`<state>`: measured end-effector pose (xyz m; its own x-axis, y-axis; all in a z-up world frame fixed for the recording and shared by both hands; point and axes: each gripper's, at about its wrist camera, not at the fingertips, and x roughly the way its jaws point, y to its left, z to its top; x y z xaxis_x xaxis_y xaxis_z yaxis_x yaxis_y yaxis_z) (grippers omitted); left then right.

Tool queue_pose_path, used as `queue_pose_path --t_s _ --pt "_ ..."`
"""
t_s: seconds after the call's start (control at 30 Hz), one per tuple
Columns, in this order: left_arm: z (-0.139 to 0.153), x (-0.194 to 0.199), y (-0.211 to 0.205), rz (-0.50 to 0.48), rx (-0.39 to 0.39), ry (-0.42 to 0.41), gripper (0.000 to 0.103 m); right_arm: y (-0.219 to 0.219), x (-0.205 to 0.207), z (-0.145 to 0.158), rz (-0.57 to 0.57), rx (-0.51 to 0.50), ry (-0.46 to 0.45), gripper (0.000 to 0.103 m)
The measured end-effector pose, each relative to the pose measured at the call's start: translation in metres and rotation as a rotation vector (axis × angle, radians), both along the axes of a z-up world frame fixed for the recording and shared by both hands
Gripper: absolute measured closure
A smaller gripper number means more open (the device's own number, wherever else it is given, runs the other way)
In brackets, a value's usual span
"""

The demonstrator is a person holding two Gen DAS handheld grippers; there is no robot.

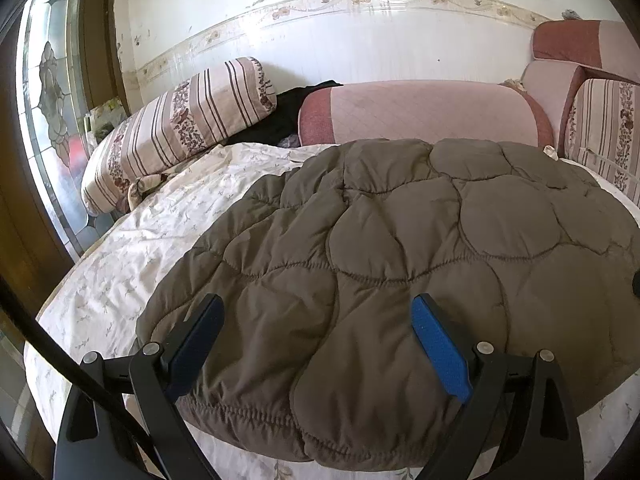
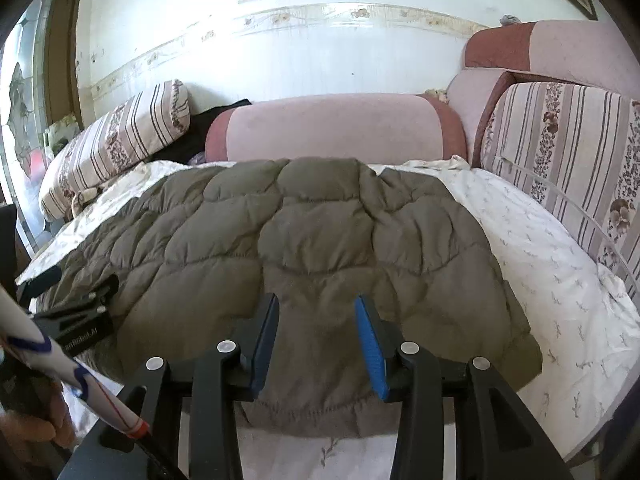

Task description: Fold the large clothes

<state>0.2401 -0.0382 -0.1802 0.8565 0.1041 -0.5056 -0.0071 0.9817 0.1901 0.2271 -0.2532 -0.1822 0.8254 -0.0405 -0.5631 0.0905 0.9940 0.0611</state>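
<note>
The left gripper (image 1: pixel 318 320) stands wide open over the near hem of the quilted brown jacket (image 1: pixel 400 248), gripping nothing. The right gripper (image 2: pixel 317 322) is partly open, its blue pads (image 2: pixel 373 346) apart above the same hem, also holding nothing. The jacket lies spread flat on the white sheet (image 2: pixel 560 288), stretching from 6 o'clock towards 12. Beyond it at 12 o'clock sits a pink bolster (image 2: pixel 336 128); a striped pillow (image 1: pixel 176 128) lies at 10 o'clock in the left view.
</note>
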Motion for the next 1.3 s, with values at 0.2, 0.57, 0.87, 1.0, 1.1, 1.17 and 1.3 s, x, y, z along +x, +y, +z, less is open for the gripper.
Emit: queue_pose_path --t_s 0.2,0.57,0.87,1.0,1.1,1.17,1.3 --pt "0.000 0.000 0.002 -0.002 -0.015 0.014 0.009 -0.005 -0.003 -0.007 -0.019 0.015 0.038 0.059" --pt "-0.002 0.002 0.002 -0.004 -0.019 0.024 0.009 -0.016 0.007 -0.024 -0.030 0.066 0.119 0.054" --pt "0.034 -0.052 0.017 -0.020 -0.128 -0.034 0.009 -0.014 -0.032 0.019 -0.070 0.071 0.046 0.053" --pt "0.077 -0.097 0.032 -0.032 -0.188 -0.106 0.007 -0.004 -0.073 0.060 -0.050 0.051 -0.031 0.034" --pt "0.105 -0.123 0.044 -0.023 -0.187 -0.146 0.004 0.004 -0.099 0.089 -0.041 0.012 -0.079 0.025" --pt "0.119 -0.140 0.053 -0.009 -0.198 -0.190 0.001 0.010 -0.113 0.106 -0.045 -0.006 -0.104 0.018" --pt "0.136 -0.155 0.063 0.016 -0.176 -0.199 0.000 0.024 -0.133 0.124 -0.078 -0.088 -0.151 0.010"
